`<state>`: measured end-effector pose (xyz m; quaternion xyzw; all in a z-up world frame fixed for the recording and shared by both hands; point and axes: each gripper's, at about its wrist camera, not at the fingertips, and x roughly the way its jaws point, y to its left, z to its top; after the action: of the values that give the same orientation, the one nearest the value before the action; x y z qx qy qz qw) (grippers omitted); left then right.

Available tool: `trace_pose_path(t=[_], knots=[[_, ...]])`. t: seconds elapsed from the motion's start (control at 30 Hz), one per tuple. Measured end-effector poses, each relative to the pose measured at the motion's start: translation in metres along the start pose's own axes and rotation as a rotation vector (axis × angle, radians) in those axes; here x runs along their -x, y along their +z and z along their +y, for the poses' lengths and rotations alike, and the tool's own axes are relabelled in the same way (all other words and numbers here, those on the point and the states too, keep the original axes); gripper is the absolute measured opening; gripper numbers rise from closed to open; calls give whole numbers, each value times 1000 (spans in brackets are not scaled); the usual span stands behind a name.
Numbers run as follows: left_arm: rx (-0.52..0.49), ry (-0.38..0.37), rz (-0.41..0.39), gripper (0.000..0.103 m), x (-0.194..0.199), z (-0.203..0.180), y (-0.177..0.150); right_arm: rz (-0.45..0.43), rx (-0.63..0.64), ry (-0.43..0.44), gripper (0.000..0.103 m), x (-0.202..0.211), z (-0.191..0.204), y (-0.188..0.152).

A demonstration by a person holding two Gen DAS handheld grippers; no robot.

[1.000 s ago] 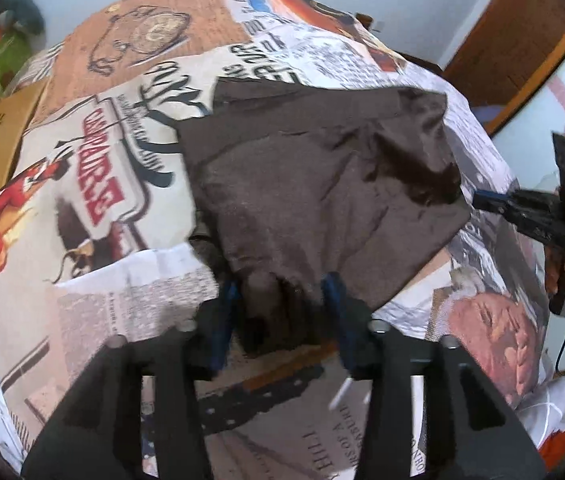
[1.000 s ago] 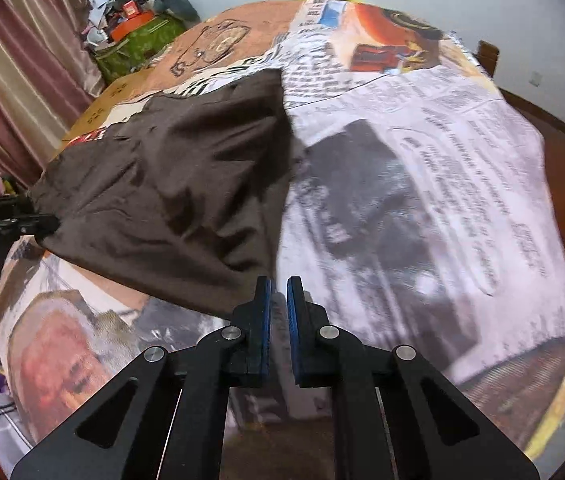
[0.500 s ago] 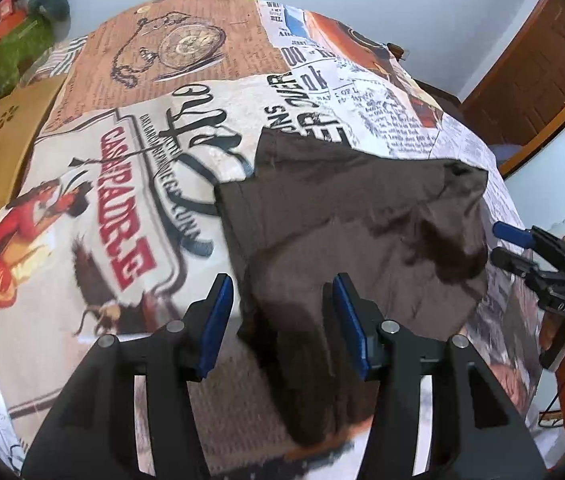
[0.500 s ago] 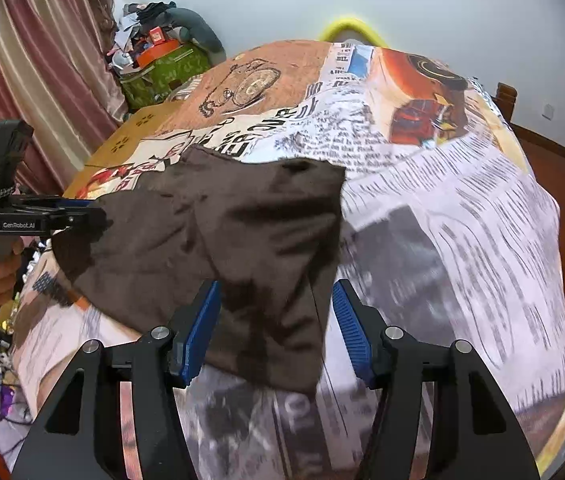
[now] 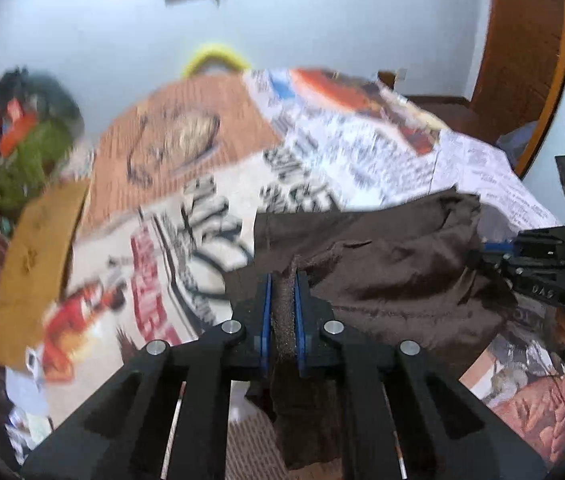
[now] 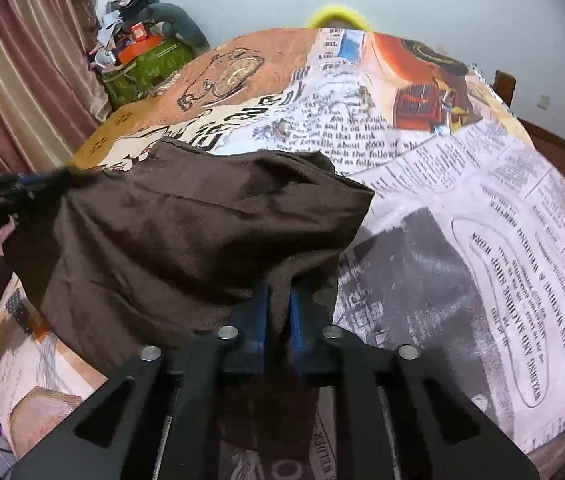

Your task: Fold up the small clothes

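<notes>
A dark brown garment (image 5: 394, 264) lies partly lifted over the newspaper-print table cover (image 5: 210, 216). My left gripper (image 5: 282, 280) is shut on a bunched edge of it, cloth pinched between the blue pads. My right gripper (image 6: 279, 296) is shut on the opposite near edge of the same garment (image 6: 186, 224), which sags between the two. The right gripper also shows in the left wrist view (image 5: 538, 268) at the garment's right end. The left gripper shows blurred at the left edge of the right wrist view (image 6: 6, 192).
The newspaper-print cover (image 6: 462, 200) spreads over the table. A green bag with clutter (image 6: 142, 64) and a striped curtain (image 6: 10, 60) stand at the far left. A yellow ring-shaped object (image 6: 338, 14) sits behind the table's far edge. A wooden door (image 5: 522, 60) is at right.
Both grippers were open around the garment's edges half a second ago. Both have closed on the cloth and raised it, so the garment bunches and lifts off the cover.
</notes>
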<state>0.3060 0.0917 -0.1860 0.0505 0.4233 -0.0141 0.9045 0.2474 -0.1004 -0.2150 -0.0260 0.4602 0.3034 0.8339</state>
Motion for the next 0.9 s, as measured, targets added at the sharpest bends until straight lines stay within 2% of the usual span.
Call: trace_pose_path(t=[0.07,0.13,0.3,0.37,0.5,0.53,0.57,0.63,0.7,0.73,0.8,0.9], knots=[[9,-16,-4,9,-4,1,7,-38,-1,-3,7,7,0,-2],[36,-27,25,9,-18,7,12,-66,-17,0,7,15,-4,-1],[139,-52,192,11,-72,27,3,-52,-41,-48,7,12,-17,1],[169,-57,220,19,-80,32,-4,-30,-33,-71,7,8,-21,-1],[171,-70,184,34,-67,36,-8,-26,-63,-65,7,13,-29,-4],[167,-73,176,41,-62,38,-8,-31,-88,-47,8,17,-32,-5],[164,-71,168,48,-58,40,-7,-30,-103,-35,14,20,-34,-5],[159,-67,139,57,-46,44,-8,-34,-119,-20,31,25,-35,-5],[163,-66,126,67,-37,49,-11,-55,-115,-8,56,34,-33,-6],[177,-72,128,73,-34,51,-13,-66,-110,-7,60,36,-31,-6],[210,-102,142,75,-34,57,-18,-69,-103,-10,71,39,-28,-7],[259,-152,195,75,-41,60,-28,-37,-96,2,73,34,-24,-8]])
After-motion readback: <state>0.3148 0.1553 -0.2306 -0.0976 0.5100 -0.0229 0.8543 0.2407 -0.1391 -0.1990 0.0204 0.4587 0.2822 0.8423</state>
